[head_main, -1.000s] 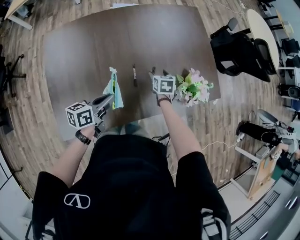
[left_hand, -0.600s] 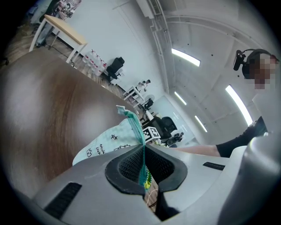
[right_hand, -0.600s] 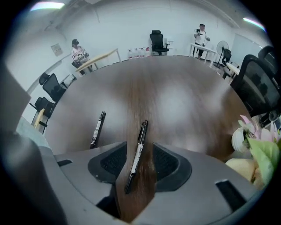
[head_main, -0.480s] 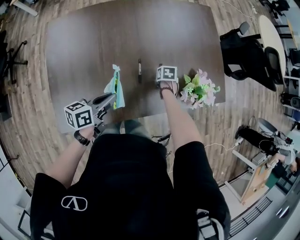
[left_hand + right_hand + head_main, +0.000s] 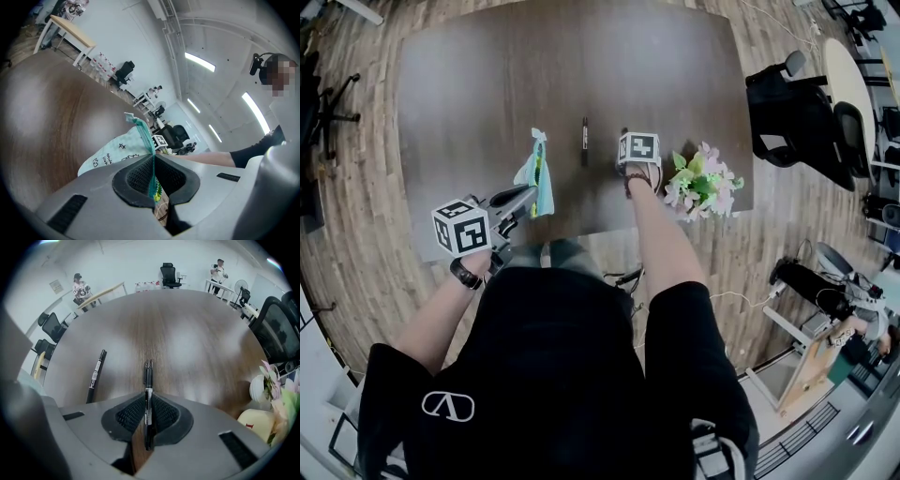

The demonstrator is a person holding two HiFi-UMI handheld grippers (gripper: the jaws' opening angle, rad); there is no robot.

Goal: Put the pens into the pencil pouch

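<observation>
My left gripper is shut on the edge of the mint-green mesh pencil pouch, holding it up over the table's near left part. In the left gripper view, the pouch's mesh runs between the pads. My right gripper points steeply down at the table. Its jaws have just been closing and now pinch a black pen that lies on the wood. In the head view, only its marker cube shows and the jaws are hidden below it. A second black pen lies between the two grippers, also visible in the right gripper view.
The dark wooden table stretches away from me. A bunch of pink and white flowers stands just right of my right hand, in a pale pot. Black office chairs stand off the table's right side.
My right gripper has dropped to the table beside the flowers. The left gripper and the pouch have stayed where they were.
</observation>
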